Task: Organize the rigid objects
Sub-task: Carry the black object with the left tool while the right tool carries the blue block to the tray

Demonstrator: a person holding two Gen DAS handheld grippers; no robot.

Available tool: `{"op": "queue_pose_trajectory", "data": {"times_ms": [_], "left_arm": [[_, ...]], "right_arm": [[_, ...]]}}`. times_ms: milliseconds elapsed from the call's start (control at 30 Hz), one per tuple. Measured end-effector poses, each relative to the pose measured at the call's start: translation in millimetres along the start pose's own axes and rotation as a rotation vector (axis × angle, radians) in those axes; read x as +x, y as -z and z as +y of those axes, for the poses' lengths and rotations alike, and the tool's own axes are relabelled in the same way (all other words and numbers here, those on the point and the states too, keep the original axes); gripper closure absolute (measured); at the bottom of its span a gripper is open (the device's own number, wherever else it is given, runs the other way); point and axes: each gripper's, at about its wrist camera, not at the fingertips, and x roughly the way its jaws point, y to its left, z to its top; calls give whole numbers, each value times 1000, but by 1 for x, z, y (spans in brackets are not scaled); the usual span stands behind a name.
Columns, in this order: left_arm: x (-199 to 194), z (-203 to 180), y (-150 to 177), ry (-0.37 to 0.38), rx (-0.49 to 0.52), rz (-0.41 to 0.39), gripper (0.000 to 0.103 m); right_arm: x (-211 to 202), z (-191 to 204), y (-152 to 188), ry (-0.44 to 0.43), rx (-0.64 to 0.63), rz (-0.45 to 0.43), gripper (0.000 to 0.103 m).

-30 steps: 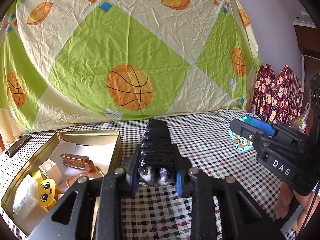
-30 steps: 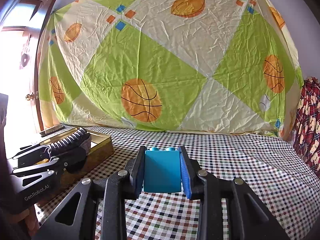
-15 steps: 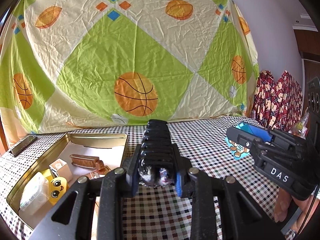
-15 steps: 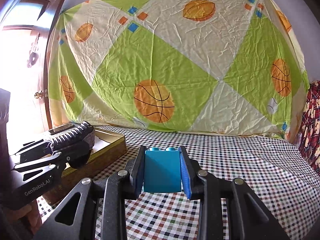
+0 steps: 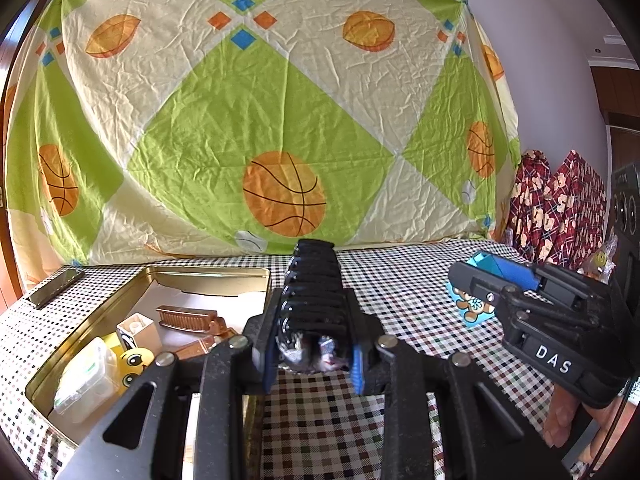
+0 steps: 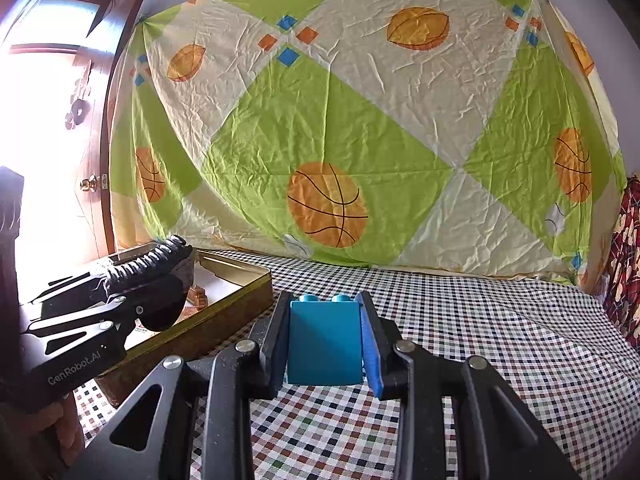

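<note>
While we carry: both loads toward gold tin (image 5: pixel 48 368), left of frame.
Left gripper (image 5: pixel 314 354): clamped on black ribbed object (image 5: pixel 314 280).
Right gripper (image 6: pixel 325 342): clamped on blue block (image 6: pixel 324 344).
Next: we lower each into the tin's free floor.

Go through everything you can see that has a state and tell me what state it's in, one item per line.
left gripper: shut on black ribbed object, held above the table.
right gripper: shut on blue block, studs pointing forward.
gold tin: open, no lid on, holding several small items.
yellow face toy: lying inside the tin.
clear plastic box: inside the tin, appears closed.
phone: flat on the tablecloth, screen dark.
</note>
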Motion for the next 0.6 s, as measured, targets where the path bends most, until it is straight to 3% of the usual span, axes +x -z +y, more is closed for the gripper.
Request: {"op": "queue_pose_trajectory", "data": {"times_ms": [600], "left_arm": [[-12, 23, 2, -16, -25, -7, 77]], "right_arm": [[9, 34, -1, -43, -44, 8, 69]]}}
